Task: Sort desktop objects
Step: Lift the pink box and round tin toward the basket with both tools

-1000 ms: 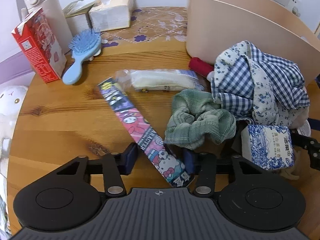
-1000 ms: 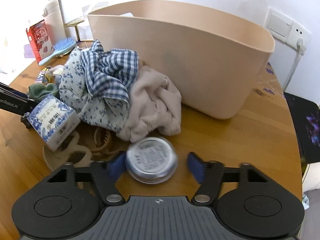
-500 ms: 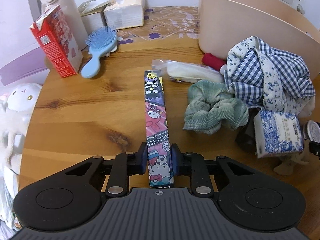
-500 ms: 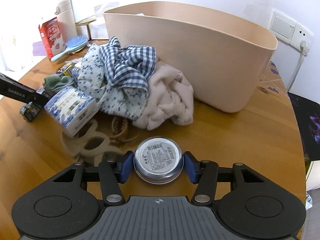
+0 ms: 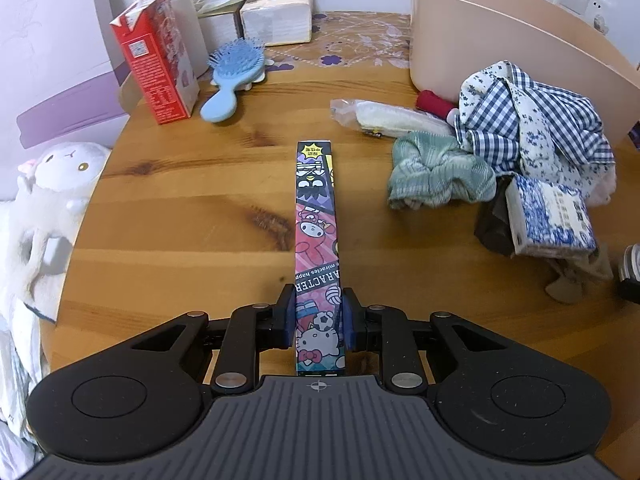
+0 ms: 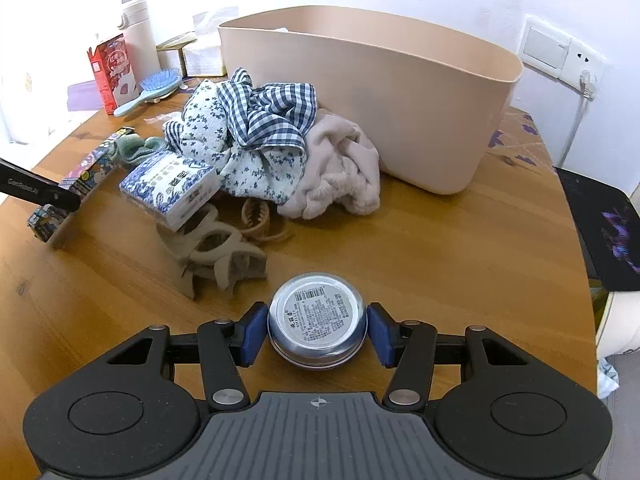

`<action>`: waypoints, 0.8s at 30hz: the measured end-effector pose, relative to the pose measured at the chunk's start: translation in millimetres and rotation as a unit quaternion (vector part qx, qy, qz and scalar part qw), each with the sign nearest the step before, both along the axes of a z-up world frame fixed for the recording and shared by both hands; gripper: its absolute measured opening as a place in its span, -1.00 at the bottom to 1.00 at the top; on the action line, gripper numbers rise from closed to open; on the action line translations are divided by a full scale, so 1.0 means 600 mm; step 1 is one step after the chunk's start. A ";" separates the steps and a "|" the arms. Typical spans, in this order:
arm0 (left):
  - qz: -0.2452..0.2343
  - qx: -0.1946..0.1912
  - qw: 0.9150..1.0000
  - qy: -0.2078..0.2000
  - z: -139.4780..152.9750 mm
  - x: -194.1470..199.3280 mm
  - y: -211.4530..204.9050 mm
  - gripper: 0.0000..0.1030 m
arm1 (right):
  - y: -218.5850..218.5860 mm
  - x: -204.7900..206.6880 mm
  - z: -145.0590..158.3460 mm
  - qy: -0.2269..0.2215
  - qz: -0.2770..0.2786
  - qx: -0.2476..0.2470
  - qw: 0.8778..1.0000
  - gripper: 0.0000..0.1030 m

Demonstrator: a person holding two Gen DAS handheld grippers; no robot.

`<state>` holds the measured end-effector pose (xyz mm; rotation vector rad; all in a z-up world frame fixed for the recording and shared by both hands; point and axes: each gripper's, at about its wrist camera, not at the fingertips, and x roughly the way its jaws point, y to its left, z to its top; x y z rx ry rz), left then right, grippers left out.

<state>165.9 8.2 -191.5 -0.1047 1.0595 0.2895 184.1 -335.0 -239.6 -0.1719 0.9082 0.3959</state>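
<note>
Both grabs just landed. A second ago the left hand-held gripper (image 5: 318, 316) stood wide around the slanted cartoon box (image 5: 317, 240); now it's narrow, pads clamped on the box's near end, box running straight up frame centre over the table (image 5: 180, 216). The right hand-held gripper (image 6: 317, 330) was open beside the tin (image 6: 317, 326); now it pinches the tin at lower centre. Judgement: both picks done, next is carrying them to the bin (image 6: 400, 112), upper centre. Readable: "ARACTER" and "miracles happ" on the box; barcode on the tin, small print illegible; "GenRobot.AI" on the left gripper's arm at the right view's left edge.
</note>
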 end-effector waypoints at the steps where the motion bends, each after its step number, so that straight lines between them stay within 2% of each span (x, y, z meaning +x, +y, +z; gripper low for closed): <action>1: 0.000 0.000 1.000 -0.002 0.002 -0.005 0.001 -0.56 | -0.002 -0.004 0.003 0.003 -0.002 0.001 1.000 -0.01; 7: 0.000 -0.007 1.000 -0.013 0.025 -0.038 0.002 -0.56 | -0.004 -0.026 0.019 0.000 -0.009 0.013 1.000 -0.01; 15: -0.009 -0.012 0.999 -0.050 0.081 -0.062 0.001 -0.56 | -0.003 -0.053 0.052 -0.016 -0.015 0.018 1.000 -0.01; 24: -0.039 -0.008 0.994 -0.100 0.144 -0.046 -0.010 -0.56 | -0.015 -0.064 0.109 -0.066 -0.033 0.031 0.997 -0.01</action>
